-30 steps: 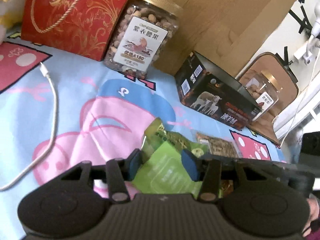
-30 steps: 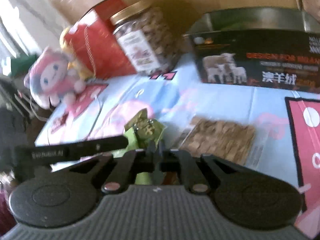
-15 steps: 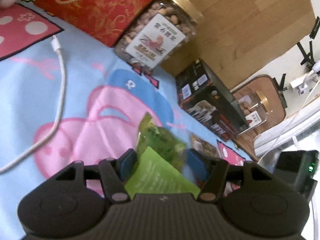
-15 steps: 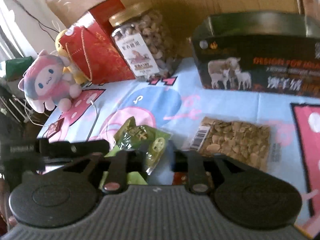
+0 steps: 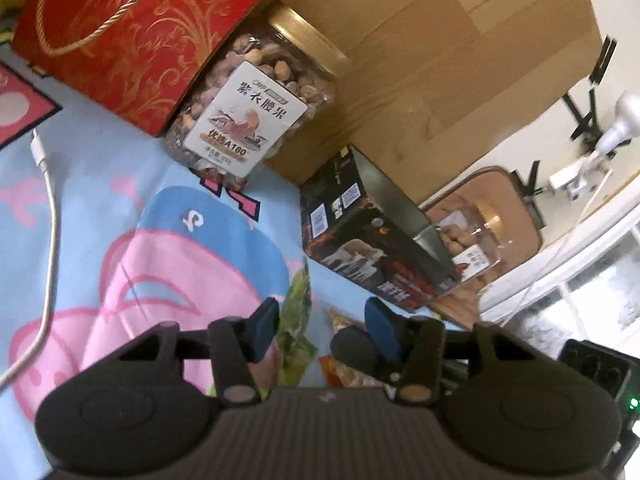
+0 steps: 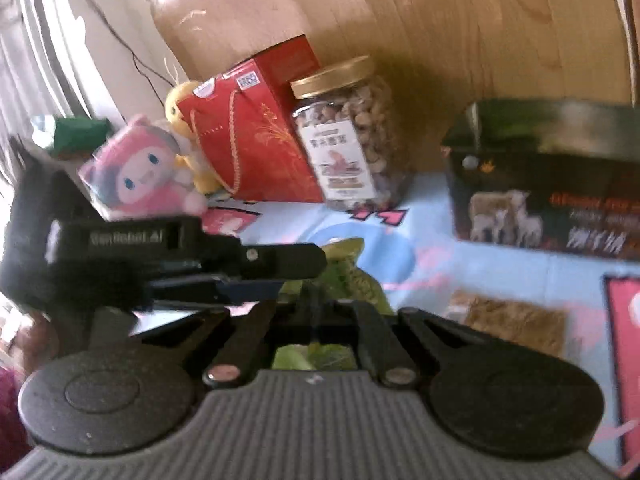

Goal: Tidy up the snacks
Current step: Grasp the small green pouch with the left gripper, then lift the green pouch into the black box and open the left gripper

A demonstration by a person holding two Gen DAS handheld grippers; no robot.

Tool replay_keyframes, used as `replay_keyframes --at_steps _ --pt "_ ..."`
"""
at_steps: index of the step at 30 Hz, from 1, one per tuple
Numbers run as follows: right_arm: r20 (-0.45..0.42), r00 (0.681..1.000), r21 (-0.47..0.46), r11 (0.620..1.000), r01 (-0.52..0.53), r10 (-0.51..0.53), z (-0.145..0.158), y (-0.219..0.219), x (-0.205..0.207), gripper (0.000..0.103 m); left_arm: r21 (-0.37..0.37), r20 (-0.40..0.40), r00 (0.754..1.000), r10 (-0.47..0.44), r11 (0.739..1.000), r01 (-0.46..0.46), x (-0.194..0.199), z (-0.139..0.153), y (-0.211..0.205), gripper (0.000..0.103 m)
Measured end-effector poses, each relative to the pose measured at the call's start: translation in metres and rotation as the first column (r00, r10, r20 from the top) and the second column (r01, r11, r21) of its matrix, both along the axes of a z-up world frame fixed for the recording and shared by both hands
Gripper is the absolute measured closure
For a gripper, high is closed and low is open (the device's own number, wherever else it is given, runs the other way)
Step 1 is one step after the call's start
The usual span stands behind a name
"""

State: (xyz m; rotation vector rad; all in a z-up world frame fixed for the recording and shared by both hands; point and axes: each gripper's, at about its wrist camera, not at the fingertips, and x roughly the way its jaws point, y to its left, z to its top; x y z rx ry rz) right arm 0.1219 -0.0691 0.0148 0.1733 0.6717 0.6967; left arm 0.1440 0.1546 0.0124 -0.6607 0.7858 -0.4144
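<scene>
Cartoon-print blue cloth [image 5: 100, 184] covers the surface, wood panel behind. Landmark: nut jar [image 5: 256, 100], gold lid, standing at the back. Red gift bag [image 5: 132, 36] touches the jar's left side; plush toys [image 6: 140, 176] sit further left of the bag. Dark sheep-print box [image 5: 372, 240] stands right of the jar, w/ a second jar [image 5: 472, 236] behind it. White cable [image 5: 48, 216] trails on the cloth in front-left of the jar.

Green snack pack [image 5: 298, 320] is in front of the jar, between the left gripper [image 5: 322, 322] blue pads; jaws spread wide, not pinching it, left pad just beside the pack. Seed pack [image 6: 516, 320] lies flat on the cloth, front-right of the jar, near the box. Right gripper [image 6: 316, 304] is clenched on the green pack's edge; the left gripper's body crosses in front of it, blocking part of the view.

Vs 0.5 s ago: right jaws, then apart, have closed on the pack; pack now stands edge-on in the left view; left jaws unchanged.
</scene>
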Motion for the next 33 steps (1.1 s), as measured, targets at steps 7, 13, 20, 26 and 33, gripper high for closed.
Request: replay_keyframes --at_steps 7,13,20,26,33 --pt "-0.045 0.999 -0.097 0.995 0.000 -0.004 -0.024 -0.002 0.006 0.039 0.058 -0.071 0.997 -0.010 0.998 0.014 0.012 -0.028 -0.007 0.057" --pt "0.070 0.997 -0.301 0.953 -0.022 0.046 -0.034 0.023 -0.004 0.052 0.049 -0.112 0.993 0.026 0.999 -0.021 0.014 -0.033 -0.001 0.088" --pt "0.286 0.953 -0.424 0.905 0.035 0.097 -0.030 0.036 -0.035 0.101 0.013 -0.045 0.999 -0.006 1.000 0.007 0.005 0.002 -0.011 0.093" --pt "0.473 0.880 -0.394 0.903 0.170 0.040 -0.007 0.027 -0.048 0.101 0.008 0.062 0.997 -0.038 0.999 0.037 0.008 0.045 -0.025 0.093" --pt "0.589 0.803 -0.318 0.888 0.333 -0.090 0.026 -0.002 -0.025 0.101 0.036 0.167 0.979 -0.121 0.993 0.117 0.044 0.086 -0.067 0.093"
